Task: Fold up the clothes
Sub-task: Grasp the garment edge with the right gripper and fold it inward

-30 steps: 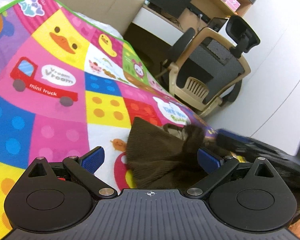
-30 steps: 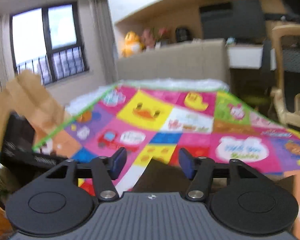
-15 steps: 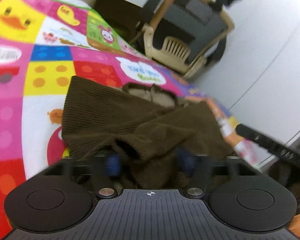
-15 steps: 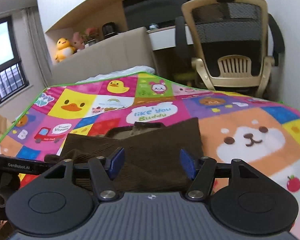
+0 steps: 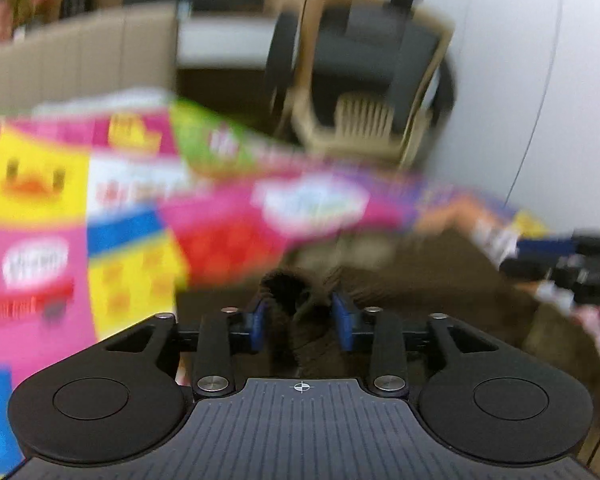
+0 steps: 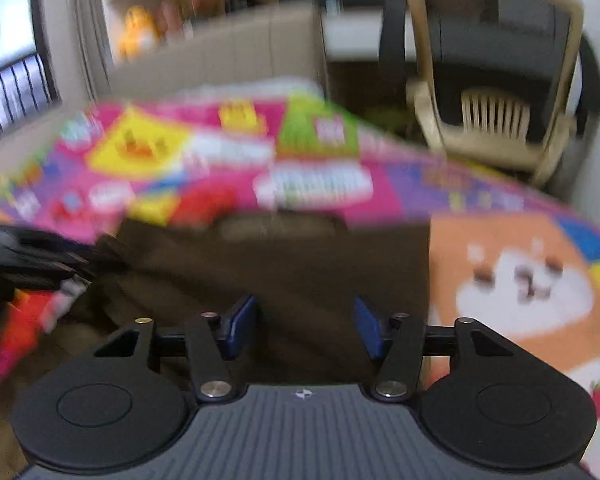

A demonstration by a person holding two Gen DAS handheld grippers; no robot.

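Observation:
A brown ribbed sweater [image 5: 420, 280] lies partly folded on a bright patchwork play mat [image 5: 132, 248]. My left gripper [image 5: 300, 316] sits low over the sweater's near edge. A bunched fold of brown knit with a cuff fills the space between its blue pads, and its jaws are opening slightly. In the right wrist view the sweater [image 6: 284, 264] spreads just beyond my right gripper [image 6: 304, 324]. Those jaws are closing, with the pads wide apart above flat cloth and nothing pinched. Both views are blurred.
A beige office chair [image 6: 492, 80] stands beyond the mat's far right corner, near a white wall. A padded beige panel [image 5: 80, 52] runs behind the mat [image 6: 500, 240]. The other gripper's black body shows at the right edge [image 5: 560, 256] of the left wrist view.
My left gripper went from wide open beside the sweater to closed around a bunch of it, and its view swung. My right gripper sank closer to the sweater.

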